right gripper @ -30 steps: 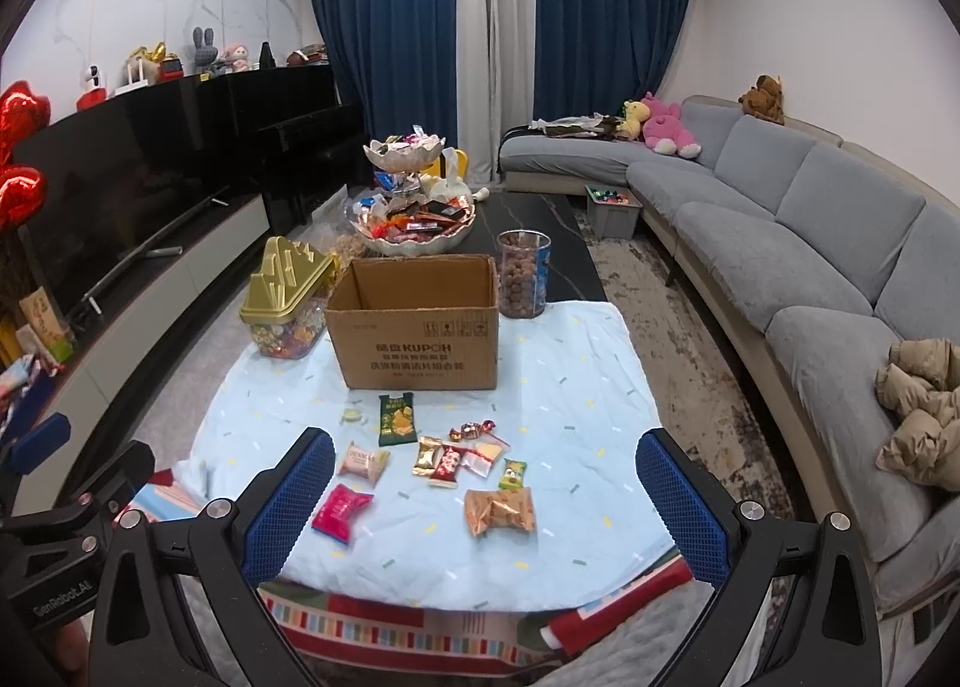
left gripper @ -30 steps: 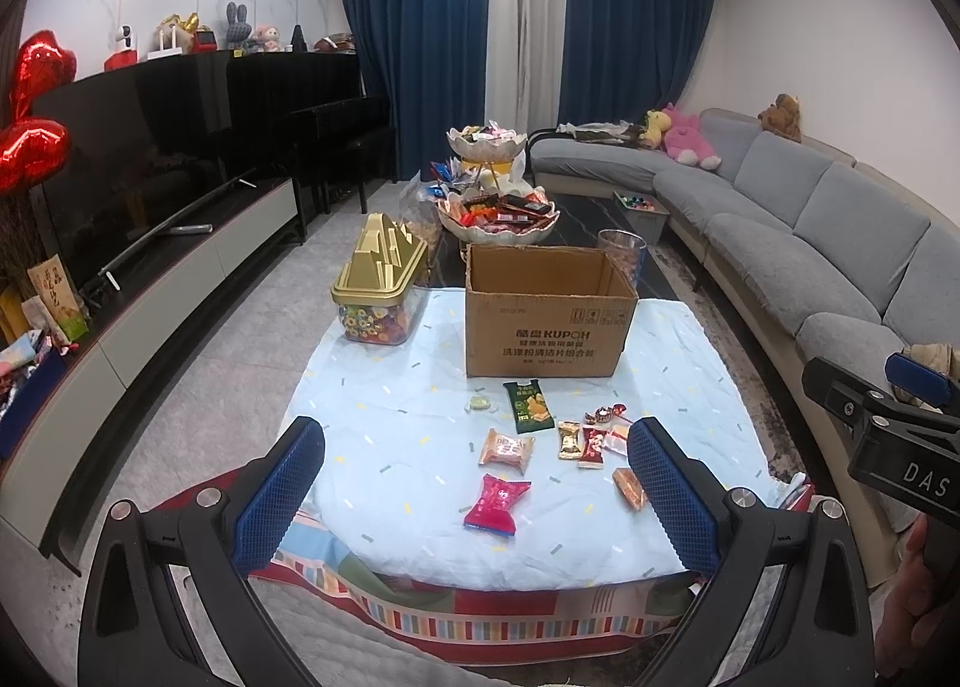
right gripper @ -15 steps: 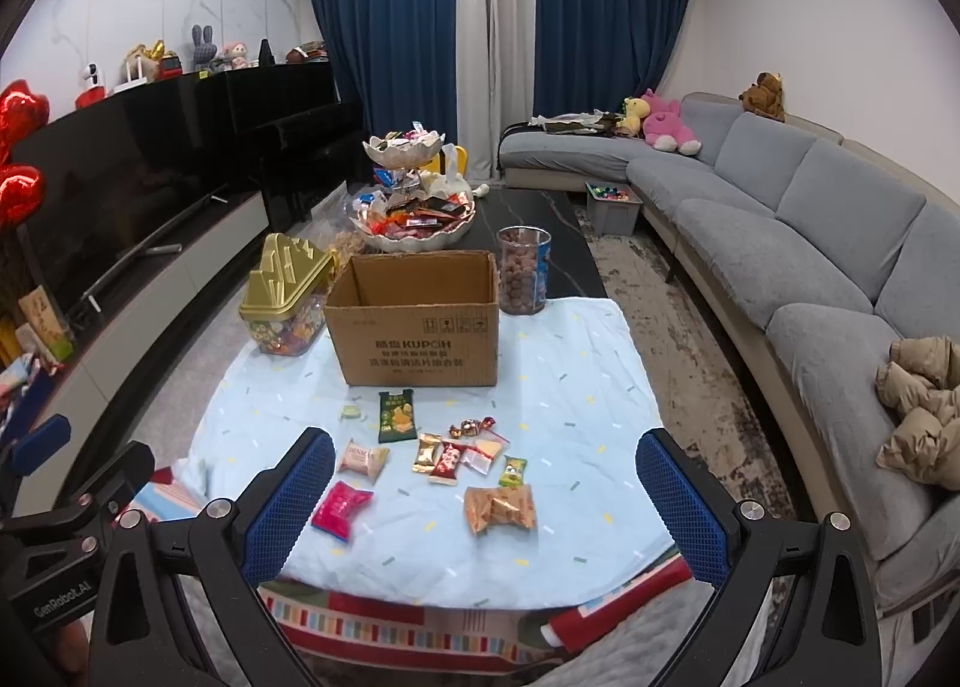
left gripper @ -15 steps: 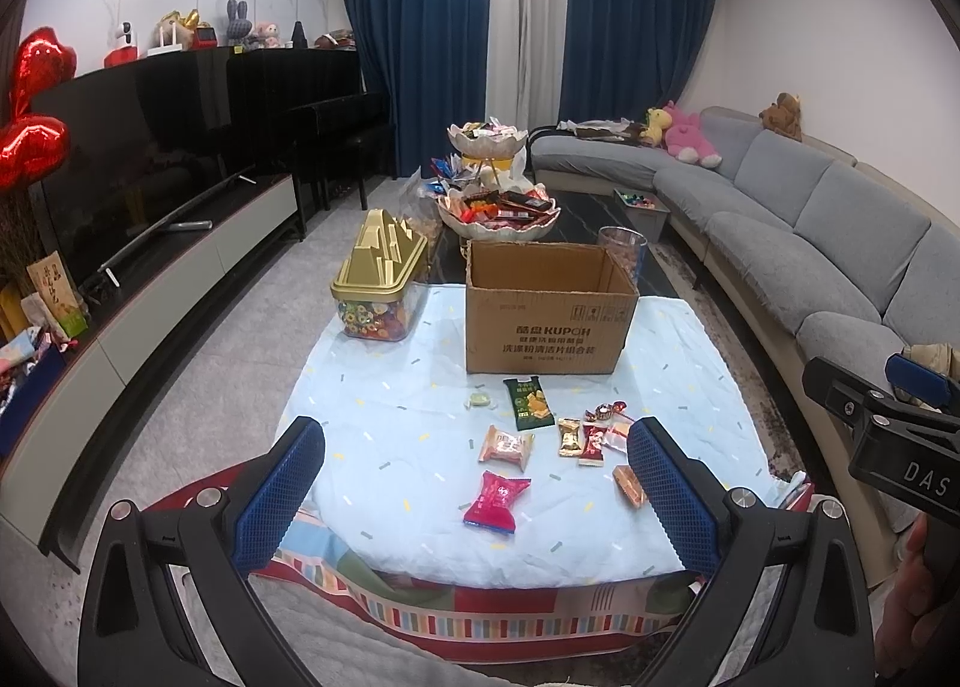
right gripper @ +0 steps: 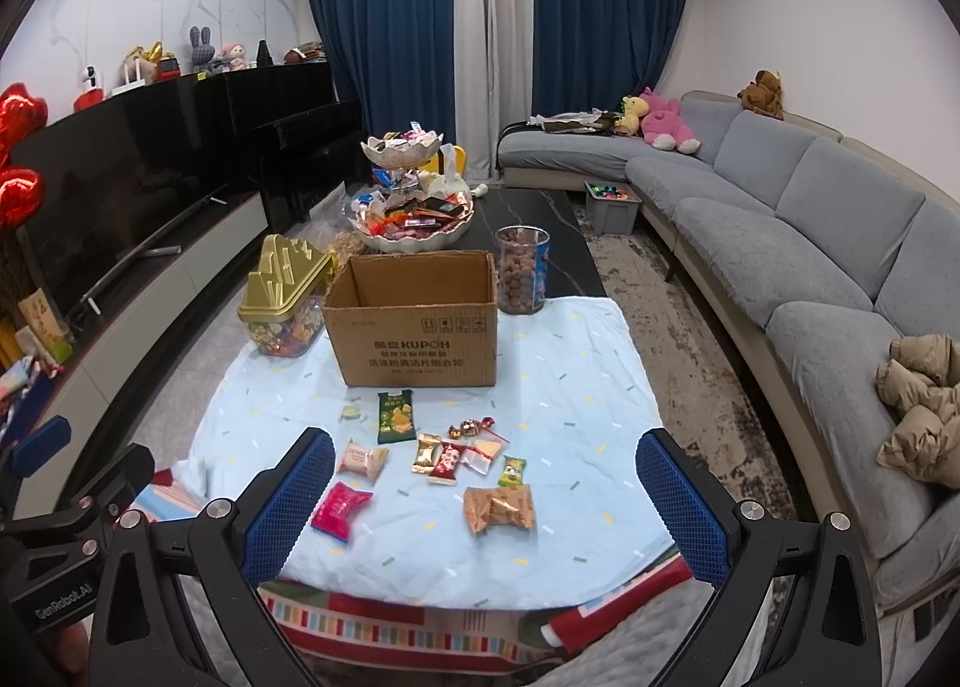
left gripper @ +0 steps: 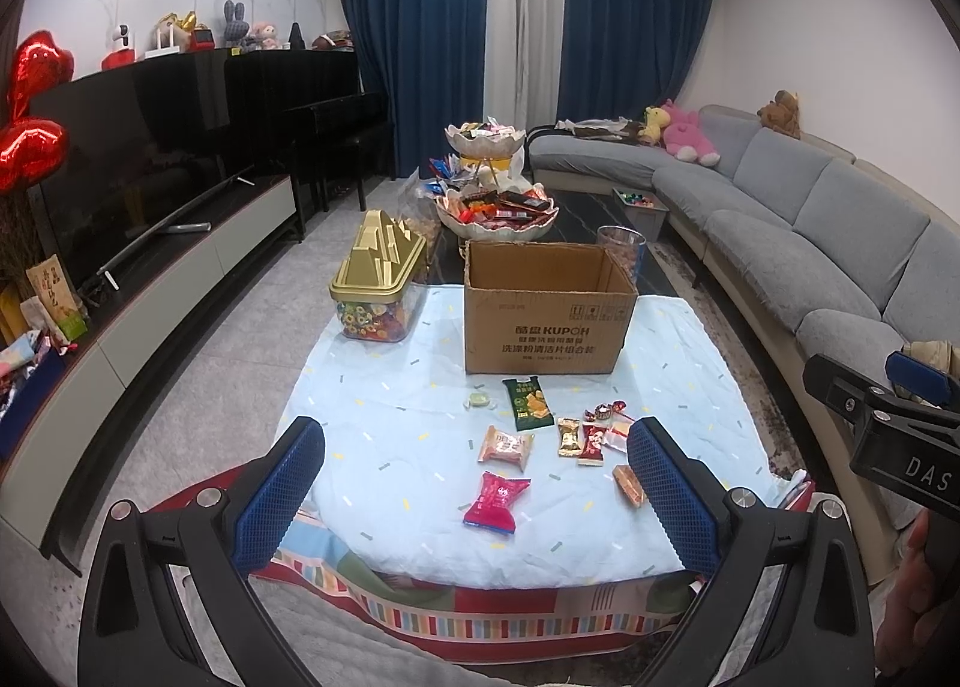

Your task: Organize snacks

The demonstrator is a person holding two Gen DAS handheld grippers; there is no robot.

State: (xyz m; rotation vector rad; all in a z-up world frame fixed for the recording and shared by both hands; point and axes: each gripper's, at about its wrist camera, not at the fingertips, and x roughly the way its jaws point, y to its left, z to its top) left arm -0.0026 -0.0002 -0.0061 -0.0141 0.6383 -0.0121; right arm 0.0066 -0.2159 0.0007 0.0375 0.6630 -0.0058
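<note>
An open cardboard box (left gripper: 547, 318) (right gripper: 414, 321) stands on the light blue cloth (left gripper: 390, 417) (right gripper: 570, 375). In front of it lie several snack packets: a green one (left gripper: 527, 402) (right gripper: 395, 417), a pink one (left gripper: 497, 501) (right gripper: 339, 509), a peach one (left gripper: 505, 446) (right gripper: 362, 460) and a brown one (right gripper: 498, 508). My left gripper (left gripper: 474, 498) is open and empty, held back from the table's near edge. My right gripper (right gripper: 486, 507) is open and empty too, at a similar distance.
A gold-lidded candy tub (left gripper: 379, 285) (right gripper: 285, 297) stands left of the box. A clear jar of nuts (right gripper: 522, 270) and a tiered snack dish (right gripper: 411, 213) stand behind it. A grey sofa (right gripper: 810, 243) runs along the right; a TV unit (left gripper: 150, 243) along the left.
Both views have crept slightly toward the table. Nothing on the table has moved, and both grippers stay open.
</note>
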